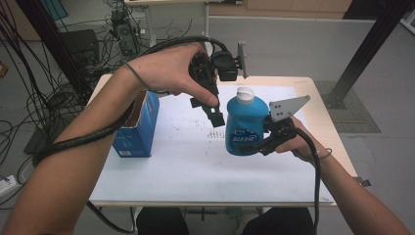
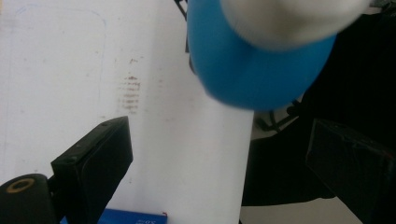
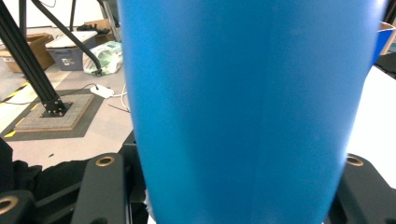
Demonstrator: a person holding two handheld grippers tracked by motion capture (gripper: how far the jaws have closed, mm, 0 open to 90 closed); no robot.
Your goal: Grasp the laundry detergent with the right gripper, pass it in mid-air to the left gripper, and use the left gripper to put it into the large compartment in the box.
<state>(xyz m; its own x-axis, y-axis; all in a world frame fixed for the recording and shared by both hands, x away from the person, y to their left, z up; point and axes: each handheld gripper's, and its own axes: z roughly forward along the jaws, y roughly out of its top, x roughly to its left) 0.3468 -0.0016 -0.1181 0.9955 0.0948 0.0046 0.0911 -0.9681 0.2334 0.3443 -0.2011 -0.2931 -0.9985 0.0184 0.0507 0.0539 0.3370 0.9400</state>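
Jaws of the right gripper (image 1: pixel 262 143) clamp the lower body of a blue bottle (image 1: pixel 244 128) from the side, holding it upright over the white table (image 1: pixel 195 166), near its middle; whether its base rests on the surface cannot be told. From above, the left gripper (image 1: pixel 211 110) comes in with its jaws spread wide and empty, just beside the bottle's white cap (image 1: pixel 244 94); in the left gripper view the cap and blue shoulder sit between and beyond the two black jaws.

Risk lies in the single side grip: the bottle's smooth, rounded wall could slip or twist between the pads if the left gripper pushes or turns the cap off-centre, and a loosened cap on a tilted bottle would likely spill. A descent that misses could knock the bottle toward the person.

Left of the bottle, well apart, an open blue carton (image 1: pixel 138 128) stands on the table. A patch of brownish marks (image 1: pixel 215 131) stains the surface just beside the bottle. Nothing stands between the left gripper and the cap.
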